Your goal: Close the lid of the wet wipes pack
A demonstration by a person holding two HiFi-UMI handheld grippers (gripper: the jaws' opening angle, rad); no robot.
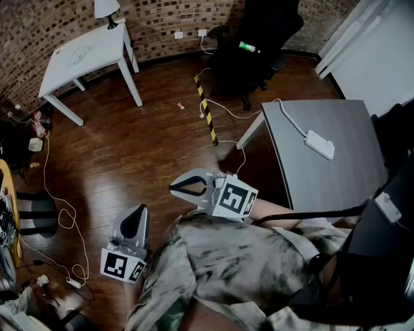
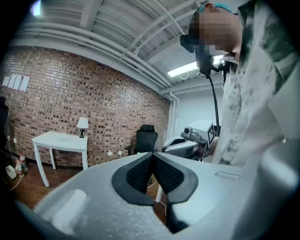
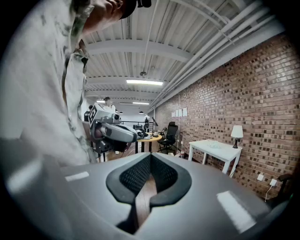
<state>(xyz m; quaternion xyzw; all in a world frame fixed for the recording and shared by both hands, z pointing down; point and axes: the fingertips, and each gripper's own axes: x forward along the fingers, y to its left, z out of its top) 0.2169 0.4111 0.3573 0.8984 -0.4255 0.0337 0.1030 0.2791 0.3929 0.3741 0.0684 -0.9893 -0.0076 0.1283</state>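
Note:
No wet wipes pack shows in any view. In the head view my left gripper [image 1: 140, 211] is held low at the left above the wooden floor, jaws pressed together with nothing between them. My right gripper [image 1: 173, 187] is a little higher and to the right, pointing left, also shut and empty. In the left gripper view my left gripper [image 2: 152, 158] has its black pads meeting at the tip, with the right gripper [image 2: 187, 144] beyond. The right gripper view shows my right gripper [image 3: 150, 160] closed at the tip, the left gripper [image 3: 110, 130] ahead of it.
A grey table [image 1: 336, 174] at the right carries a white power strip [image 1: 319, 144] and its cable. A white table [image 1: 84, 52] with a lamp [image 1: 107, 9] stands at the far left by the brick wall. A black office chair [image 1: 259, 39] is at the back. Cables [image 1: 65, 220] trail on the floor.

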